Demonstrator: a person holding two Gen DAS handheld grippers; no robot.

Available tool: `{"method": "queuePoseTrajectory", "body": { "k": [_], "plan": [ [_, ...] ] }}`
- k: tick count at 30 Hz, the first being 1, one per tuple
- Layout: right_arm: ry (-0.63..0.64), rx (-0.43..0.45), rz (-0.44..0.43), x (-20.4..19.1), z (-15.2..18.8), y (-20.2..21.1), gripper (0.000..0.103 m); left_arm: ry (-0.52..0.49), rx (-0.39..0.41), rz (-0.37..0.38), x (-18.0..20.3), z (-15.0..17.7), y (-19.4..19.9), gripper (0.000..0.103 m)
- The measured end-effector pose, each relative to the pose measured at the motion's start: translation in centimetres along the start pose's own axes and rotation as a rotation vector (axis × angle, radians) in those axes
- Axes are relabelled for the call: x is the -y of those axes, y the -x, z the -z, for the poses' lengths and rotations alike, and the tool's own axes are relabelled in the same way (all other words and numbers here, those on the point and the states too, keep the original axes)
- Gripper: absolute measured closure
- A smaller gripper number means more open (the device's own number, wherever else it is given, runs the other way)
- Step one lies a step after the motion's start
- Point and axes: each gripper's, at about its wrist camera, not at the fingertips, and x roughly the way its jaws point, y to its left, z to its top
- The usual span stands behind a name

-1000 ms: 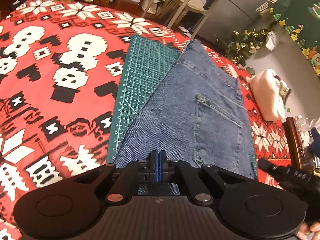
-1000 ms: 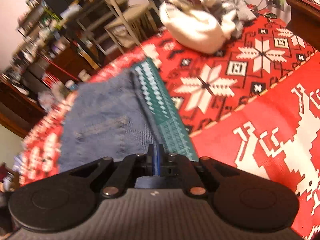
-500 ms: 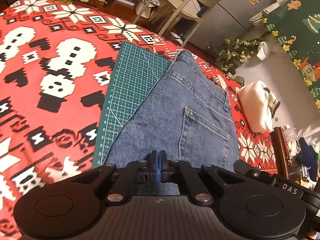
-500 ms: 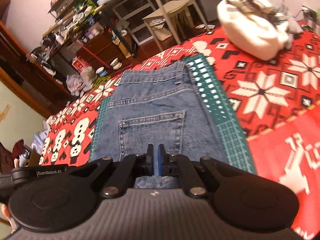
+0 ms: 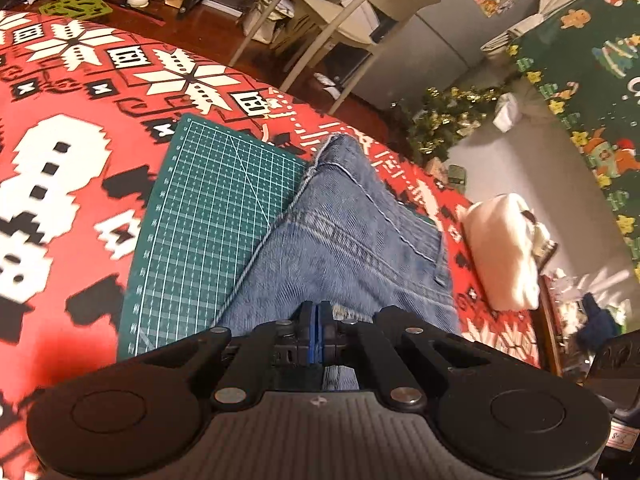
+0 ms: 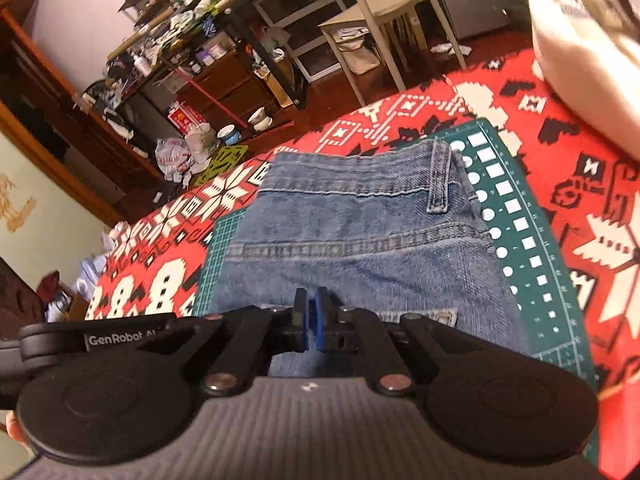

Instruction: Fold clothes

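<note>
Jeans (image 5: 352, 248) lie flat across a green cutting mat (image 5: 216, 216) on the red patterned cloth (image 5: 60, 184) over the table, waistband far from the cameras, likely spread so a fold runs straight. In the left wrist view the left gripper (image 5: 317, 334) has its blue fingers (image 5: 310, 336) pressed together over the near denim; whether any cloth is pinched is hidden under the fingertips. A white bundle (image 5: 504, 252) sits well apart. In the right wrist view the right gripper (image 6: 310, 320) shows only a sliver between its fingers, above the denim near a small label (image 6: 432, 315). Blur hides any contact with the cloth, and the near hem is cut off.
</note>
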Motion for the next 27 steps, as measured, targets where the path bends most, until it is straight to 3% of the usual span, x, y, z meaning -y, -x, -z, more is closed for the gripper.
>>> {"method": "queuePoseTrajectory", "body": {
  "k": [4, 12, 16, 21, 24, 27],
  "plan": [
    [-0.044, 0.003, 0.002, 1.2, -0.8, -1.4, 0.103, 0.027, 0.000, 0.007, -0.2, -0.5, -0.5, 0.103],
    [-0.121, 0.036, 0.133, 4.2, -1.8, -0.1, 0.103, 0.034, -0.015, 0.011, -0.5, -0.5, -0.4, 0.102],
    [-0.216, 0.046, 0.098, 6.9, -2.0, 1.0, 0.103, 0.019, -0.035, -0.001, -0.3, -0.6, -0.2, 0.101],
    [-0.174, 0.087, 0.167, 6.8, -2.1, 2.2, 0.103, 0.025, -0.039, 0.008, -0.3, -0.4, 0.3, 0.101],
    [-0.208, 0.087, 0.152, 7.7, -2.0, 2.8, 0.103, 0.019, -0.036, 0.015, -0.1, -0.2, 0.8, 0.101],
    [-0.206, 0.088, 0.209, 7.7, -2.0, 3.3, 0.100, 0.006, -0.032, 0.019, 0.4, 0.2, 1.5, 0.099]
  ]
}}
